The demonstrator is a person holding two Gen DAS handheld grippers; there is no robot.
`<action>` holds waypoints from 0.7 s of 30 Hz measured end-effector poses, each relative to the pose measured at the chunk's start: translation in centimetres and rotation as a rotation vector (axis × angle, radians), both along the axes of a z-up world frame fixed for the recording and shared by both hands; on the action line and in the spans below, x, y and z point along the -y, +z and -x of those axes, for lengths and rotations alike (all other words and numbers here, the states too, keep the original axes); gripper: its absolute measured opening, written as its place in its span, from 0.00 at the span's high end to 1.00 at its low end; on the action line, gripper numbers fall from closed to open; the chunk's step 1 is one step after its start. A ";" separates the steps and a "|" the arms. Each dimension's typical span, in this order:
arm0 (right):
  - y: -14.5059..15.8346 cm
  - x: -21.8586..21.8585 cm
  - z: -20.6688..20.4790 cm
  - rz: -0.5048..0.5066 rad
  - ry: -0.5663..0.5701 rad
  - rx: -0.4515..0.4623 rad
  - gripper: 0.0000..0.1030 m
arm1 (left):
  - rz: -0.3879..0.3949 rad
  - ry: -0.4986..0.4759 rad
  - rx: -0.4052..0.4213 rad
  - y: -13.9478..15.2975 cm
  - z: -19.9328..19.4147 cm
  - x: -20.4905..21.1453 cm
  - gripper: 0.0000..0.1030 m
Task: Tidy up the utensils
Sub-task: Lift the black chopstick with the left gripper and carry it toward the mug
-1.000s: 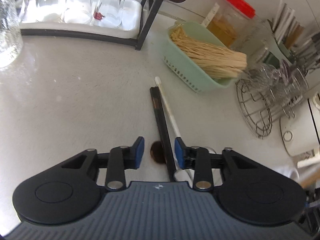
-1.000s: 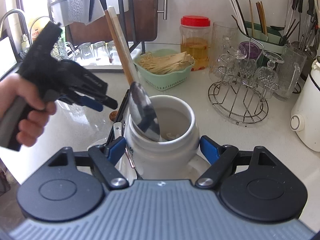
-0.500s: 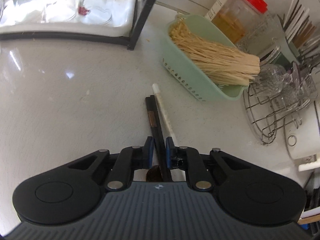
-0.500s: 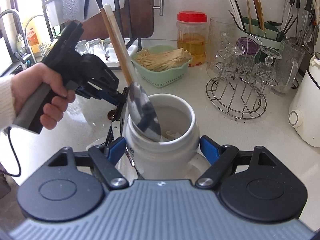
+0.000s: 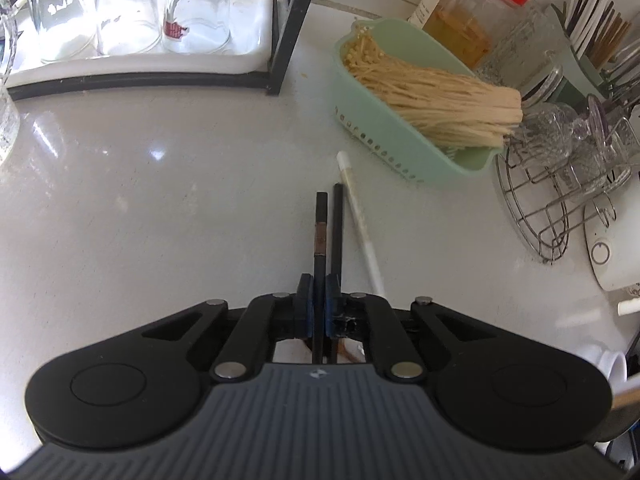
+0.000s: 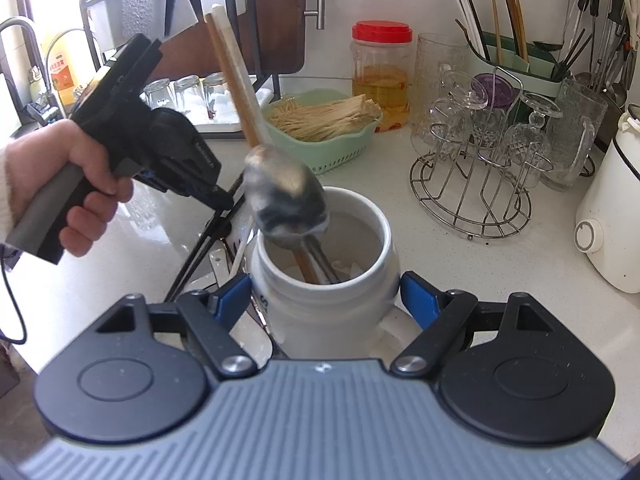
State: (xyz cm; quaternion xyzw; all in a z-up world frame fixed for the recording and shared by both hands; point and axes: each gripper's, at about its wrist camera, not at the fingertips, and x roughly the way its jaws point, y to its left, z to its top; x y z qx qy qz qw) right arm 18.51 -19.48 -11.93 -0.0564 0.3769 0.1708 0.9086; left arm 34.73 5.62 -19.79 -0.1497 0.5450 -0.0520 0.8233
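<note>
In the left wrist view, two black chopsticks and a white chopstick (image 5: 358,216) lie on the pale counter. My left gripper (image 5: 319,292) is closing, and its blue pads press on one black chopstick (image 5: 321,216). The second black chopstick (image 5: 338,220) runs just outside the right pad. In the right wrist view, my right gripper (image 6: 324,296) is shut on a white ceramic jar (image 6: 324,320), one pad on each side. A metal spoon (image 6: 286,196) stands bowl-up in the jar beside a wooden handle (image 6: 232,80). A hand holds the left gripper (image 6: 218,200) left of the jar.
A green basket of noodle-like strands (image 5: 384,136) sits close behind the chopsticks. A wire glass rack (image 5: 560,208) stands to the right, and a tray of upturned glasses (image 5: 132,52) is at the back left. A white appliance (image 6: 612,216) and a red-lidded jar (image 6: 382,76) stand further back.
The left jaws have come together from wide apart onto one black chopstick, after sliding left over the pair. The spoon bowl in the jar has tilted. The right gripper has kept still.
</note>
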 end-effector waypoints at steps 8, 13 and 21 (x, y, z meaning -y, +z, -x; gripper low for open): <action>0.0 -0.1 -0.1 0.002 -0.003 0.001 0.19 | 0.016 0.011 0.000 0.9 2.6 -0.9 0.94; 0.0 -0.1 0.1 0.001 0.001 0.010 0.19 | 0.030 0.017 0.037 2.4 3.9 -0.7 0.94; -0.1 0.0 0.4 0.000 0.007 0.030 0.19 | 0.066 0.045 0.120 6.7 7.4 -0.1 0.94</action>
